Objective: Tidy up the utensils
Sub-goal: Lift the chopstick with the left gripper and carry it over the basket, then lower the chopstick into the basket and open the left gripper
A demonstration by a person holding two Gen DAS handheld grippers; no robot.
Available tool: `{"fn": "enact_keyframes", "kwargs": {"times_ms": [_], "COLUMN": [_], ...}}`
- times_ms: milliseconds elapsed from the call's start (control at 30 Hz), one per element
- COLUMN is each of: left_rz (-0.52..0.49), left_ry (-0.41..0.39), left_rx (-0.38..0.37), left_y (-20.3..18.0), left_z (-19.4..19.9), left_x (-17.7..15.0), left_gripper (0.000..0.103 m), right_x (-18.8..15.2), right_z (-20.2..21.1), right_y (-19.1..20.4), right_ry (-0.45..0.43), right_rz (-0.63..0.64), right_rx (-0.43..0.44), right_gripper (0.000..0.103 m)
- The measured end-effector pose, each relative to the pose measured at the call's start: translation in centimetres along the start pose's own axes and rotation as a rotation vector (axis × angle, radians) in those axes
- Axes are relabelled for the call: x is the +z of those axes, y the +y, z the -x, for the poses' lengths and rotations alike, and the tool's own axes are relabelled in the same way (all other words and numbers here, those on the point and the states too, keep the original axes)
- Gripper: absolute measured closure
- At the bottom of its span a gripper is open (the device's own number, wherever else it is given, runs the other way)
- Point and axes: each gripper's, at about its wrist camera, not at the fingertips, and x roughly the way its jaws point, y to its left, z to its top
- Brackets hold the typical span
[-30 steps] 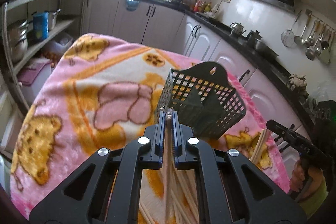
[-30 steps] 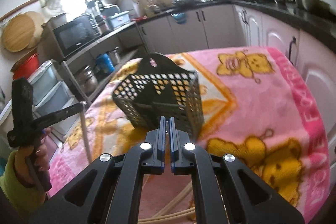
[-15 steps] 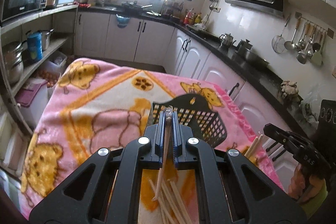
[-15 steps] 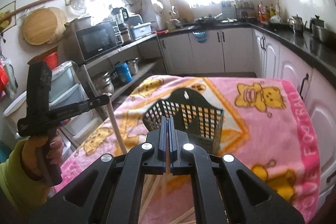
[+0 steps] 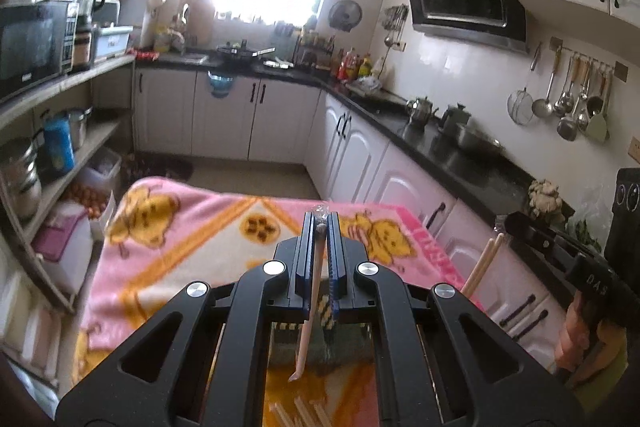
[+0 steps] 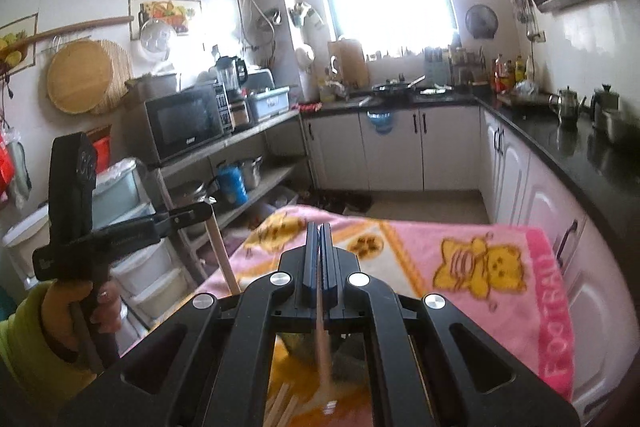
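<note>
My left gripper point(image 5: 320, 223) is shut on one pale chopstick point(image 5: 310, 307) that hangs down from the fingertips, well above the pink blanket point(image 5: 180, 239). My right gripper point(image 6: 319, 227) is shut on pale chopsticks point(image 6: 322, 339) that also hang down; from the side they show two ends point(image 5: 482, 261). The black mesh basket point(image 5: 320, 349) lies low, mostly hidden behind the gripper bodies, as it is in the right wrist view point(image 6: 308, 347). Several loose chopsticks point(image 5: 300, 411) lie on the blanket in front of it. The left gripper point(image 6: 196, 214) with its stick shows at the left.
The blanket covers a table in a narrow kitchen. White cabinets under a black counter point(image 5: 460, 155) run along the right. Open shelves point(image 6: 256, 183) with pots and a microwave point(image 6: 184, 125) stand on the left. A hand in a yellow-green sleeve point(image 6: 36, 343) grips the left handle.
Both grippers have risen from the blanket, each lifting its chopsticks. The basket has sunk from the middle of both views to behind the gripper bodies.
</note>
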Motion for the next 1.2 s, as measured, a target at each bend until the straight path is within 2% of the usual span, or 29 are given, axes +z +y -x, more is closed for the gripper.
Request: {"fn": "enact_keyframes", "kwargs": {"times_ms": [133,267,533,933,1200], "left_rz": [-0.013,-0.036,-0.033,-0.061,-0.039], "left_ry": [-0.026,-0.045,-0.026,-0.015,0.015], "left_rx": [0.002,0.017,0.019,0.044,0.045], "left_y": [-0.5,-1.0,-1.0,-0.8,0.0], "left_z": [-0.8,-1.9,-5.2,-7.3,-8.2], "left_x": [1.6,2.1,-0.1,-2.3,-3.9], "left_gripper": [0.101,0.101,0.101,0.101,0.101], "right_x": [2.3,3.0,1.9,3.1,1.3], "right_z": [-0.7,-1.8,-3.9,-3.7,-6.0], "right_y": [-0.7,-1.4,-2.9,-3.2,-3.4], "right_ry": [-0.032,-0.029,-0.011,-0.066,-0.020], "right_rz": [0.002,-0.002,-0.038,-0.024,-0.051], "right_rx": [-0.006,-0.011,-0.016,-0.008,0.005], "right_gripper": [0.101,0.101,0.101,0.101,0.101]}}
